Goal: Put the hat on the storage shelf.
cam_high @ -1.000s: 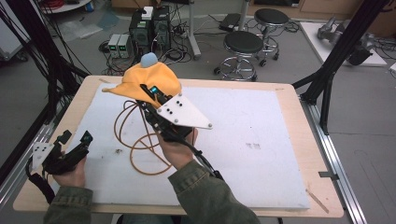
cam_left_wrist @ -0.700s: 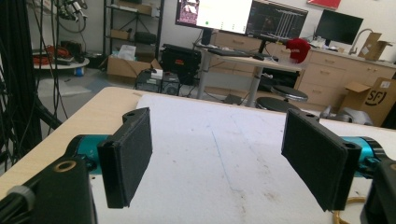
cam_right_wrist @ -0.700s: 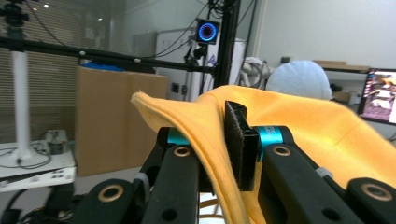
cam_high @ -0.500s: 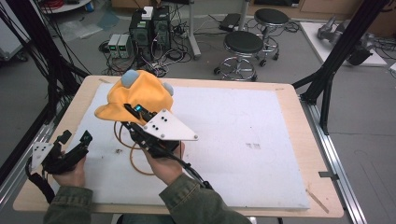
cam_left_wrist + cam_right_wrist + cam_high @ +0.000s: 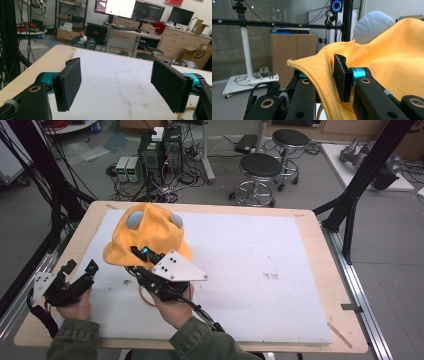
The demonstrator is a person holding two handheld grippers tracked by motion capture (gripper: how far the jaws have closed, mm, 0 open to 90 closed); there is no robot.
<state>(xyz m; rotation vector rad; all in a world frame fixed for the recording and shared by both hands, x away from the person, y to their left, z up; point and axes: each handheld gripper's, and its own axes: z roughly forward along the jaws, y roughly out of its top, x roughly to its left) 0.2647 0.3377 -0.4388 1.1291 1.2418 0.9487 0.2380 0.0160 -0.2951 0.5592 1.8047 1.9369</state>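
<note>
Yellow cloth is pinched between the jaws of my right gripper (image 5: 329,80): in the right gripper view the hem of the yellow hat (image 5: 392,62) folds down between the two black pads, which are clamped on it. A pale grey ear (image 5: 372,26) pokes up at the upper right of that frame, above the crown.

From the high view, my right gripper (image 5: 142,254) sits left of centre, jaws pointing toward the upper left, the grey plate (image 5: 177,266) on top. My right hand (image 5: 172,305) comes up from the bottom edge, green sleeve angled to the lower right, the black cable trailing along the forearm. The hat (image 5: 147,232) lies just beyond the jaws, spread over the upper left part of the white mat (image 5: 280,270), its near brim inside my grip. An orange cord (image 5: 145,295) loops on the mat under the gripper.

My left gripper (image 5: 80,276) rests at the lower left of the frame, held in my left hand (image 5: 75,305), well apart from the hat. Its pads (image 5: 68,83) stand wide apart with nothing but bare mat between them.
</note>
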